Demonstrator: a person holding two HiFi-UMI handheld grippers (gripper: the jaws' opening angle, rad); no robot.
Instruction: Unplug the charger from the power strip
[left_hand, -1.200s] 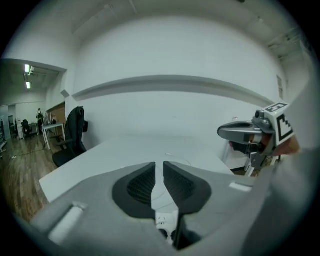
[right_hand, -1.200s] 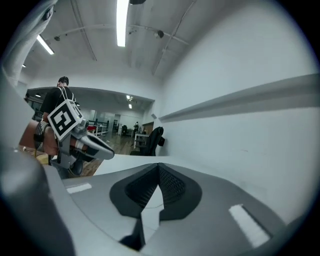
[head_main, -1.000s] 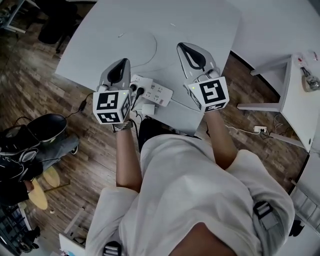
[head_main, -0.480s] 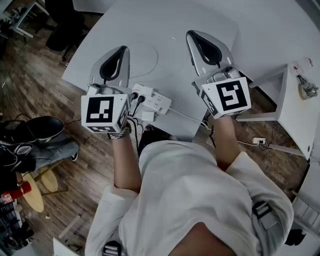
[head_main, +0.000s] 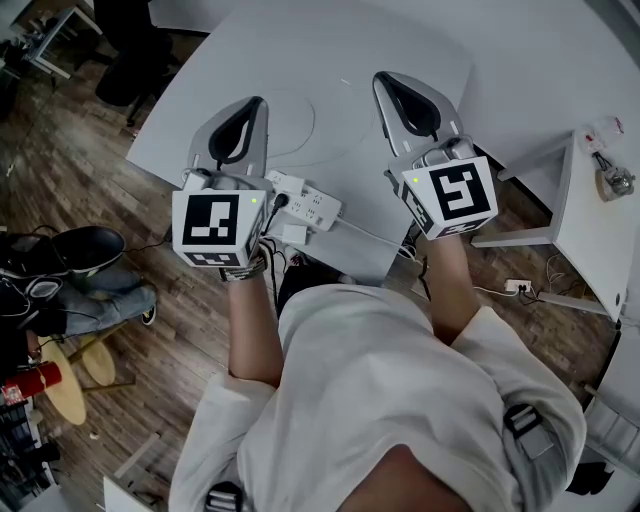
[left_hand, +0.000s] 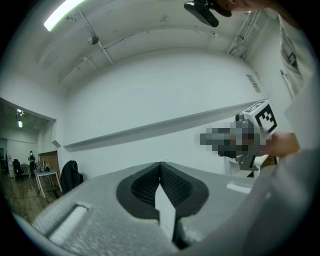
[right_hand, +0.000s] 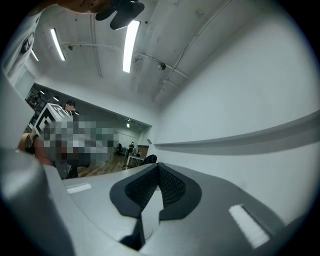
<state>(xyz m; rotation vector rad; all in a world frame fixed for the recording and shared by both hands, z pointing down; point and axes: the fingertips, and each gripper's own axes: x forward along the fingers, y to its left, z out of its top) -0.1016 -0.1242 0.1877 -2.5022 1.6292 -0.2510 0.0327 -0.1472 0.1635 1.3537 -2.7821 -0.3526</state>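
The white power strip (head_main: 308, 203) lies near the front edge of the white table (head_main: 330, 50), with a black plug (head_main: 278, 201) in its left end. A small white charger block (head_main: 294, 234) sits just in front of it at the table's edge; whether it is plugged in I cannot tell. My left gripper (head_main: 248, 108) hovers level above the strip's left end, shut and empty (left_hand: 161, 172). My right gripper (head_main: 392, 85) hovers right of the strip, also shut on nothing (right_hand: 159, 172). Both gripper views look at a white wall and ceiling.
A thin white cable (head_main: 368, 232) runs right from the strip. A white side table (head_main: 590, 215) with a small object (head_main: 612, 181) stands at right, a floor socket (head_main: 518, 286) below it. Someone's legs and shoes (head_main: 70, 265) and a round stool (head_main: 85, 368) are at left.
Both grippers have risen off the table toward the head camera and now look larger. The left one has rolled slightly. Both stay shut and empty.
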